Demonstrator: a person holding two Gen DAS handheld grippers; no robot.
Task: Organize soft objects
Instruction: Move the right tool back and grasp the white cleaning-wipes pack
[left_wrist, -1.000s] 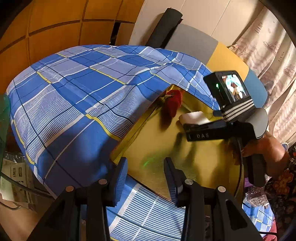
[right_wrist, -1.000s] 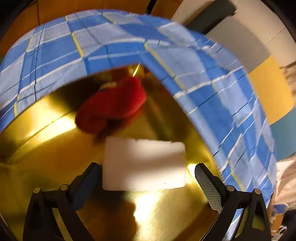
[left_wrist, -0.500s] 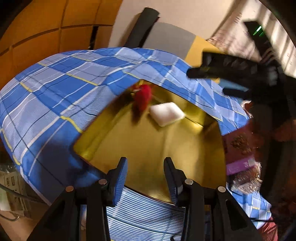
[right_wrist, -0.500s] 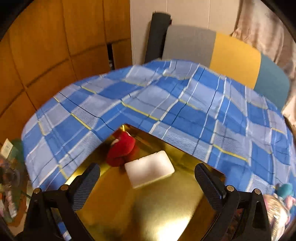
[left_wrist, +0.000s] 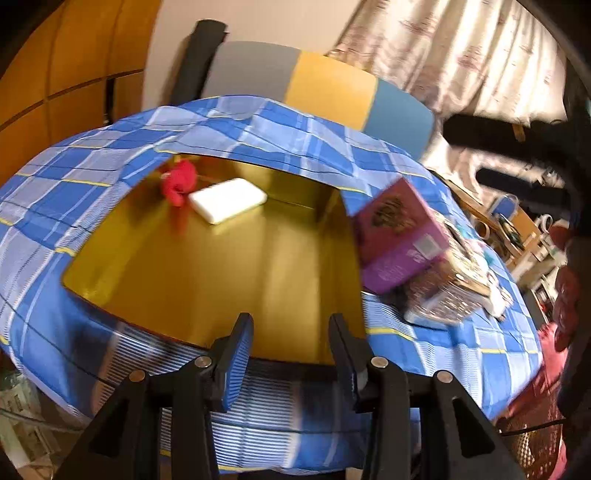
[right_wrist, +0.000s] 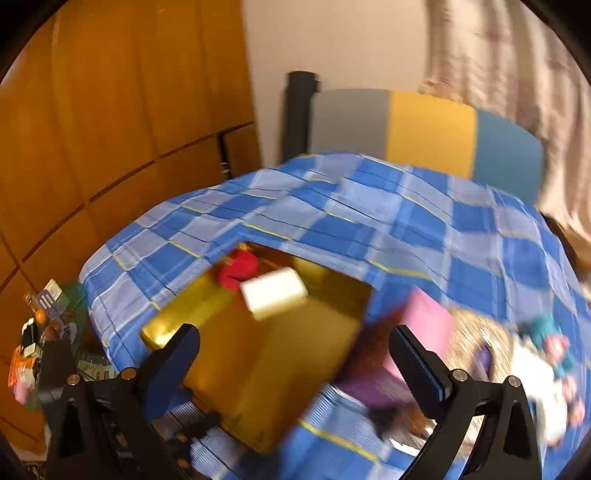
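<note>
Inside, gold box (left_wrist: 221, 280) holds red toy (left_wrist: 179, 181), white sponge (left_wrist: 227, 199).

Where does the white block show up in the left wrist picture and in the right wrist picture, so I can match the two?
Left wrist: the white block lies upper left of centre, on the far part of the gold tray, beside the red soft toy.
Right wrist: the white block lies just left of centre, on the gold tray, right of the red soft toy.
Shared landmark: the red soft toy.
</note>
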